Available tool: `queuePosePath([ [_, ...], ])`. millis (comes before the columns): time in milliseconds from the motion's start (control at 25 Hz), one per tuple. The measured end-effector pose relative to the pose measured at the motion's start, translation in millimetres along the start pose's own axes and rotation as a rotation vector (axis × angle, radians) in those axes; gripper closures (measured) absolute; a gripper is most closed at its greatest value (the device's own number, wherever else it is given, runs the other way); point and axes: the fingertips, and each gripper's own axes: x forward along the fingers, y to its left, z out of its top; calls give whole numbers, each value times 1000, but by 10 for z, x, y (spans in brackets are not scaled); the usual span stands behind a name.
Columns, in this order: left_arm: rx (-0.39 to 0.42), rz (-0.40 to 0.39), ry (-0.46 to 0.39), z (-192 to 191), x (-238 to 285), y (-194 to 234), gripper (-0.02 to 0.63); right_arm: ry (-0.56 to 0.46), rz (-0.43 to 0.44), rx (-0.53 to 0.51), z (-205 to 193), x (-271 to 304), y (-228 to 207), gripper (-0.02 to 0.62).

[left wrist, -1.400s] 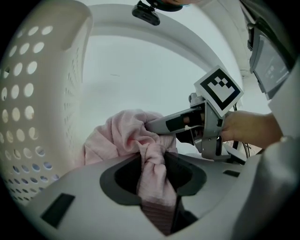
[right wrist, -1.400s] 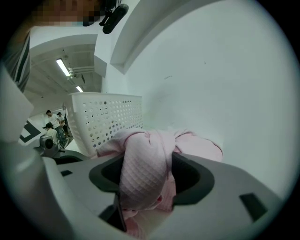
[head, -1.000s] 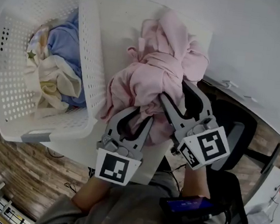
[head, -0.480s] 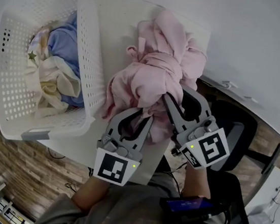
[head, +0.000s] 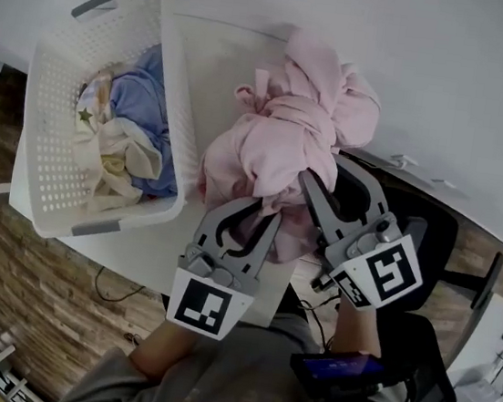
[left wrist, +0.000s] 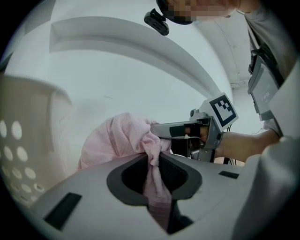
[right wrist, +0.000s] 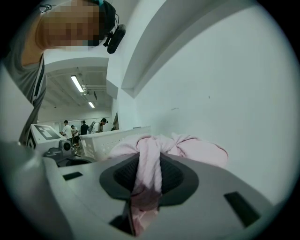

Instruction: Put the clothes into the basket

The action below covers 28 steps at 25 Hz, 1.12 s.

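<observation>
The left tool (head: 262, 212) and right tool (head: 311, 179) have just been closing. Each pinches the pink clothes (head: 289, 127) over the white worktop (head: 217, 58), just right of the basket (head: 44, 136).

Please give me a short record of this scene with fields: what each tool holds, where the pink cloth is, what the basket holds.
left tool: shut on pink cloth; jaws have just been closing
right tool: shut on pink cloth; jaws have just been closing
pink cloth: bunched, outside basket, at its right in head view
basket: on table; holds blue cloth and cream cloth
</observation>
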Motion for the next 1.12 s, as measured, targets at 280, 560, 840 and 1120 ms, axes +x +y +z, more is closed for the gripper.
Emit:
queuePosePath([
  [280,7,-44,-55,724,-259,-105,531,-69,-73,-34,744,-252,157,494],
  [560,83,-91,-109,1351,-640,-122,530,-117,-122,-84,1431,-379,490,493],
  [840,118,-104,-177,1802,-1200,370,529,-171,-138,-148,2033,18,1066,494],
  [1120,196,-50,-238,2183,-1576,235,528,-274,-96,-196,2467,-208,1408,492],
])
